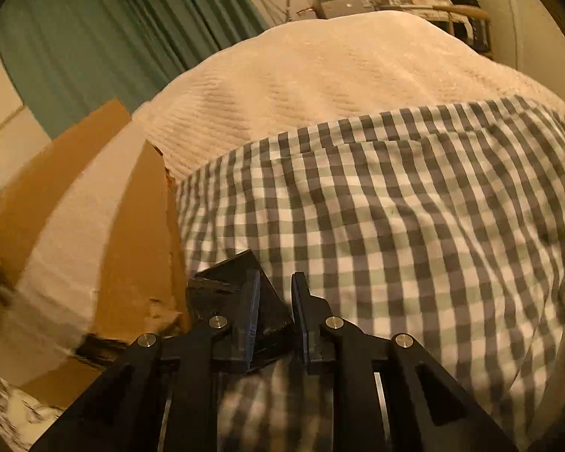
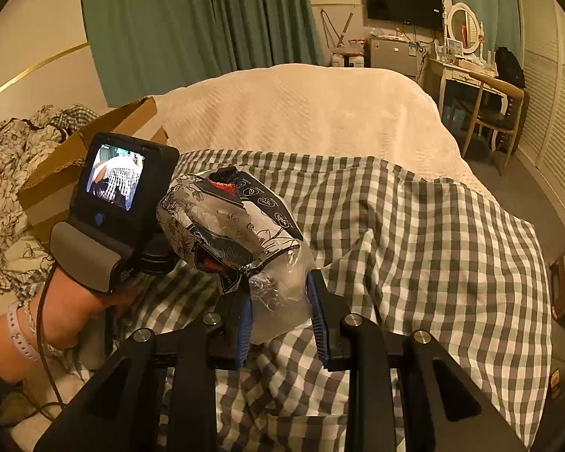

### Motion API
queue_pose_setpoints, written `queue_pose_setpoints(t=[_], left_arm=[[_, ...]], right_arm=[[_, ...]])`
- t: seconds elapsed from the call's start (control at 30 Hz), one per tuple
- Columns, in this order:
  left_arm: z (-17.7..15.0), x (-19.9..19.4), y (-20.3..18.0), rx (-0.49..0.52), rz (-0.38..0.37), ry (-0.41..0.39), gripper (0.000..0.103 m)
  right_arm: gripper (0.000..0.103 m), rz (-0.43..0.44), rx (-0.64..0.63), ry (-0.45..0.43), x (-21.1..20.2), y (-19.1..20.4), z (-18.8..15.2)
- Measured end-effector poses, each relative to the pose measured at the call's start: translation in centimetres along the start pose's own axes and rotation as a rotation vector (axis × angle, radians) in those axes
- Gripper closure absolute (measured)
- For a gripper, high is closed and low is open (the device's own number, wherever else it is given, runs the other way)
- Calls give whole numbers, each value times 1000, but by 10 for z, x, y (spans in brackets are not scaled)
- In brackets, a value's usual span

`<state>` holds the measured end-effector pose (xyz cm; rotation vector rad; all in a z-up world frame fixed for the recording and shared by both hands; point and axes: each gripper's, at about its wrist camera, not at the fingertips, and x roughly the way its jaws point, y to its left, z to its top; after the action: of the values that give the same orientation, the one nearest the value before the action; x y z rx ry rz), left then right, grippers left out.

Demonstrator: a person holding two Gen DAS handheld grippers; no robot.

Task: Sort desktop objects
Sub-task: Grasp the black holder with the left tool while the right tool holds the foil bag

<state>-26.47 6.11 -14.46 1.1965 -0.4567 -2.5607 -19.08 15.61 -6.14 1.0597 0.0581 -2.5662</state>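
Note:
My left gripper (image 1: 275, 290) is shut on a small flat black object (image 1: 241, 282), held just above the checked cloth (image 1: 395, 226), beside the cardboard box (image 1: 139, 233). My right gripper (image 2: 278, 293) is shut on a crumpled foil-and-plastic snack bag (image 2: 229, 218) with black and white print, held up over the checked cloth (image 2: 433, 245). The left hand-held unit (image 2: 116, 203) with its small screen shows in the right wrist view, left of the bag, in front of the open cardboard box (image 2: 94, 139).
A cream blanket (image 2: 301, 113) covers the far part of the bed. A floral quilt (image 2: 7, 173) lies at the left behind the box. Green curtains (image 2: 192, 19), a TV (image 2: 403, 3), a dressing table (image 2: 467, 67) and a chair (image 2: 497, 113) stand at the far wall.

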Motion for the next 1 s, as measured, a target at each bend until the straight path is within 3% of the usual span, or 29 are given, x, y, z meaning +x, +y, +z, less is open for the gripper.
queue_pose_setpoints(t=[0.03, 0.07, 0.1, 0.13, 0.23, 0.3, 0.37, 0.53, 0.6, 0.67, 0.73, 0.77, 0.8, 0.83, 0.87, 0.97, 1.0], left_arm=[[-2, -5, 0, 14, 24, -19, 73], [-3, -10, 0, 20, 61, -43, 44], [-3, -15, 0, 10, 78, -53, 29], [-2, -15, 1, -8, 73, -57, 24], [7, 0, 4, -48, 132, 30, 24], [8, -1, 16, -118, 104, 60, 24], [5, -6, 30, -155, 39, 59, 24], [-6, -10, 25, -78, 43, 13, 24], [1, 1, 21, -139, 45, 52, 21], [9, 12, 12, -185, 69, 97, 0], [15, 27, 6, -240, 102, 157, 0], [15, 35, 11, -317, 62, 206, 0], [8, 45, 25, -464, -8, 278, 0], [-3, 55, 41, -633, -96, 337, 1], [-9, 57, 53, -730, -126, 341, 8], [5, 45, 43, -559, -119, 266, 27], [5, 43, 44, -555, -127, 257, 29]], right_arm=[[77, -2, -5, -3, -2, 1, 2], [77, -1, -3, -10, -4, 2, 2], [77, 1, 1, -15, -6, 1, 3], [77, 8, 11, -23, -8, 1, 4], [76, 11, 20, -26, -9, 0, 6], [76, 3, 10, -25, -9, 1, 6], [76, 5, 6, -26, -10, -1, 6], [76, 35, 39, -44, -9, -11, 3], [76, 49, 50, -47, -8, -13, 1], [76, 48, 33, -40, -7, -12, -1], [76, 38, 13, -37, -7, -8, -1], [76, 30, 8, -40, -7, -7, 0], [76, 30, 5, -46, -8, -7, 1], [76, 35, 8, -52, -8, -8, 2], [76, 35, 13, -58, -9, -9, 3], [76, 32, 10, -62, -7, -12, 3], [76, 28, 7, -59, -5, -13, 2]])
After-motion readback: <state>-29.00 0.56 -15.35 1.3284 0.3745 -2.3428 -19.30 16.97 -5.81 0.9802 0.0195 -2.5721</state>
